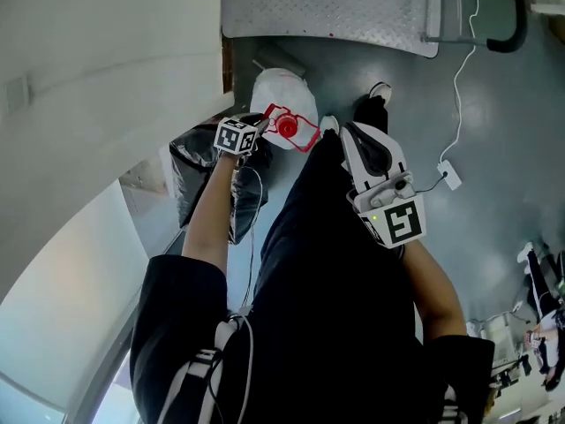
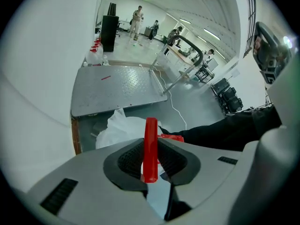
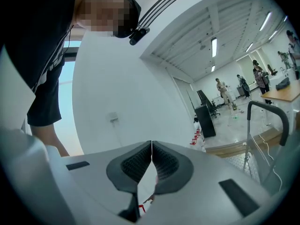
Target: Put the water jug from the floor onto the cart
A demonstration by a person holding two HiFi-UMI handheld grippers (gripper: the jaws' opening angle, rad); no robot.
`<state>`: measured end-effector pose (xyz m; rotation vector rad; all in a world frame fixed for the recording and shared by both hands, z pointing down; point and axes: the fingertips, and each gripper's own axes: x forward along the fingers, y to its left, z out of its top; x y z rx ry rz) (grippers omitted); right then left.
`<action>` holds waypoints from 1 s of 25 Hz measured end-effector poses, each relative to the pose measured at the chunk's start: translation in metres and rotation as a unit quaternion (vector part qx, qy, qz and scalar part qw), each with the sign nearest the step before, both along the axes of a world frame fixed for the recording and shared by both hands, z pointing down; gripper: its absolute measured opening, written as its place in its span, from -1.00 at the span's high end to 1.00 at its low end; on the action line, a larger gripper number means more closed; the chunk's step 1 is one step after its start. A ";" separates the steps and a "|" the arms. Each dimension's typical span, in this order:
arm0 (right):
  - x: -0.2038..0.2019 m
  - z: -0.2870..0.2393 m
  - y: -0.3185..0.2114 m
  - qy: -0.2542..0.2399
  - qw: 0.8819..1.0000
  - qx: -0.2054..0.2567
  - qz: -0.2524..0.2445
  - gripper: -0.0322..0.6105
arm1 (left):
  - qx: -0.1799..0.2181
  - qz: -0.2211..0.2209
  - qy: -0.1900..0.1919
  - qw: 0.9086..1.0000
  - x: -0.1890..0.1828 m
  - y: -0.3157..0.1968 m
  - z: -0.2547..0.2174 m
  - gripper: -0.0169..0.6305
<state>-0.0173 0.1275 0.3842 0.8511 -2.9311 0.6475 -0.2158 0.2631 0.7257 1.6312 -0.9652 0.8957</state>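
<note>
The water jug (image 1: 287, 104) is clear with a red cap and a red carrying handle (image 1: 305, 140). In the head view it hangs just in front of the cart's metal deck (image 1: 327, 7). My left gripper (image 1: 260, 131) is shut on that handle. In the left gripper view the red handle (image 2: 150, 149) stands upright, pinched between the dark pads, with the jug (image 2: 123, 128) below and the cart deck (image 2: 117, 90) beyond. My right gripper (image 1: 346, 135) is held beside the person's leg. In the right gripper view the right gripper (image 3: 151, 146) is shut with nothing in it.
A black bag (image 1: 190, 175) lies against the white wall at left. A white cable with an adapter (image 1: 450, 177) runs over the grey floor at right. The cart's push handle (image 1: 508, 34) rises at the top right. More red-capped jugs (image 2: 95, 50) stand by a black cabinet (image 2: 110, 32).
</note>
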 end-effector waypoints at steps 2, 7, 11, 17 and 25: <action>0.016 -0.004 -0.022 -0.002 1.000 0.003 0.002 0.85 | -0.005 0.003 0.003 1.000 0.014 -0.017 -0.011 0.67; 0.048 -0.006 -0.081 -0.007 1.000 0.003 0.004 0.85 | 0.017 -0.015 0.002 1.000 0.031 -0.087 -0.036 0.67; 0.074 -0.009 -0.125 -0.012 1.000 0.008 0.000 0.85 | 0.043 -0.040 0.001 0.998 0.048 -0.153 -0.053 0.67; 0.111 -0.021 -0.181 -0.019 0.999 0.024 0.019 0.85 | 0.066 -0.087 0.024 0.994 0.098 -0.243 -0.061 0.67; 0.128 -0.035 -0.235 -0.003 0.996 0.038 0.078 0.85 | 0.093 -0.089 0.067 0.989 0.134 -0.349 -0.070 0.67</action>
